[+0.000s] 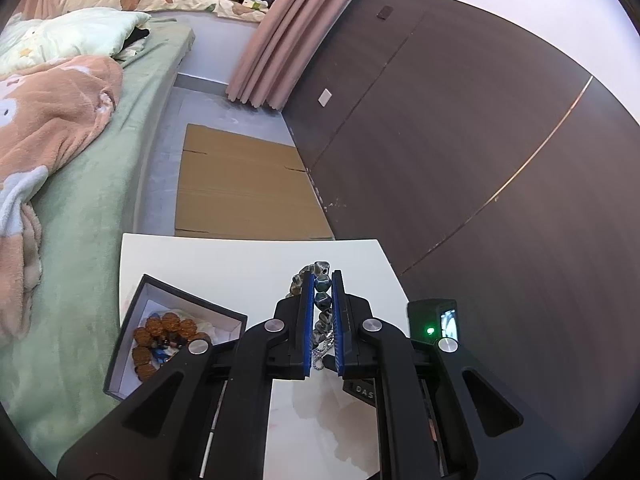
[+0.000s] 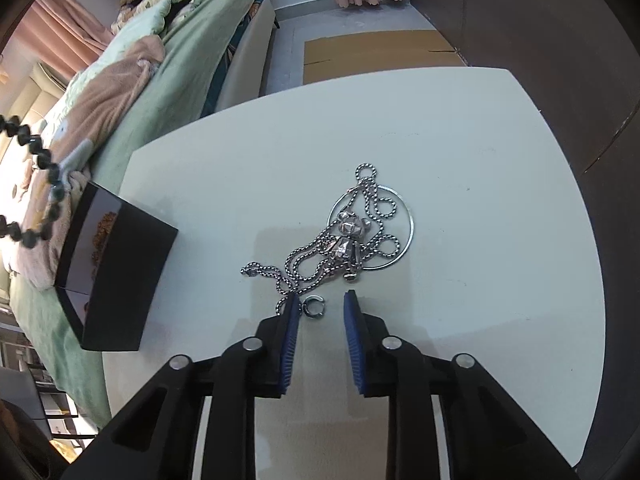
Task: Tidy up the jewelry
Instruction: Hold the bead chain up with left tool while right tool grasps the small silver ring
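My left gripper (image 1: 322, 280) is shut on a dark grey faceted bead bracelet (image 1: 321, 299), held above the white table (image 1: 224, 264). The same bracelet hangs at the left edge of the right wrist view (image 2: 40, 160). A black jewelry box (image 1: 132, 320) with a white lining holds a brown bead bracelet (image 1: 160, 340); the box also shows in the right wrist view (image 2: 116, 272). My right gripper (image 2: 322, 300) is open, low over the table, with a small silver ring (image 2: 313, 306) between its fingertips. A silver chain necklace with a bear pendant (image 2: 348, 240) and a thin silver hoop (image 2: 408, 228) lie just beyond.
A bed with green sheet (image 1: 92, 200) and peach blanket (image 1: 48, 120) stands left of the table. Flat cardboard (image 1: 240, 188) lies on the floor beyond. A dark wooden wall (image 1: 480, 140) runs along the right. A small black device with a green light (image 1: 434, 320) sits near the table's right edge.
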A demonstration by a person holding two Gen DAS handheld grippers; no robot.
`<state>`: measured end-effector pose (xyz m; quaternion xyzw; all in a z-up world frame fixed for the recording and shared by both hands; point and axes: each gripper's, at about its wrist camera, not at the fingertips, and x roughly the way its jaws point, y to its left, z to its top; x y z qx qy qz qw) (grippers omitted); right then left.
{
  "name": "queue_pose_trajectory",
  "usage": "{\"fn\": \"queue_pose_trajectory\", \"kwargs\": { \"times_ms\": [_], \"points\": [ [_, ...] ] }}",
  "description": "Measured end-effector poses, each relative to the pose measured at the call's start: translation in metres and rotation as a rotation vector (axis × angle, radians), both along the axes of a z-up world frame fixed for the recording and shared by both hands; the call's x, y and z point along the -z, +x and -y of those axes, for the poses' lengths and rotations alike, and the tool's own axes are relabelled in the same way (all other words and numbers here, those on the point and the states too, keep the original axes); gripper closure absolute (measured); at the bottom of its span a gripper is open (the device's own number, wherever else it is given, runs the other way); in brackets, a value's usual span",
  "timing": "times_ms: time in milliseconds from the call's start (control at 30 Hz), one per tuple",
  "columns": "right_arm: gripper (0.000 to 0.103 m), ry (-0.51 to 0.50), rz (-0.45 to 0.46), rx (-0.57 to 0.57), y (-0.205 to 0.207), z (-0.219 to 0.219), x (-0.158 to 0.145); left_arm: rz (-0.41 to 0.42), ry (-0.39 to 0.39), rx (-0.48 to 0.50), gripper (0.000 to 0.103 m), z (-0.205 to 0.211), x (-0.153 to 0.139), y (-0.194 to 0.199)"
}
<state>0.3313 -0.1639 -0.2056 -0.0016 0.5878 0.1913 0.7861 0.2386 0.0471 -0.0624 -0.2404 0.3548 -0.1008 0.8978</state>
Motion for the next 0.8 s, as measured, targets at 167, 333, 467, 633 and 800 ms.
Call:
{"fn": "queue_pose_trajectory", "kwargs": {
  "times_ms": [167,333,467,633,800],
  "points": [
    [0.087,-0.061,0.042,-0.013,-0.002,-0.009,0.0,-0.004,-0.003,-0.009,0.094,-0.005,0.002,-0.003],
    [0.103,-0.044,0.046,-0.01,-0.001,-0.005,-0.002,-0.005,-0.001,-0.014,0.094,-0.006,0.002,-0.008],
    [0.103,-0.011,0.045,0.01,-0.001,0.008,-0.01,-0.013,0.003,-0.019,0.094,-0.009,0.005,-0.009],
    [0.098,0.014,0.041,0.006,-0.002,0.014,-0.015,-0.026,0.012,-0.02,0.094,-0.008,0.009,-0.009],
    [0.039,-0.053,0.077,-0.047,-0.009,0.005,-0.017,-0.029,0.006,-0.022,0.094,-0.01,0.01,-0.01]
  ]
}}
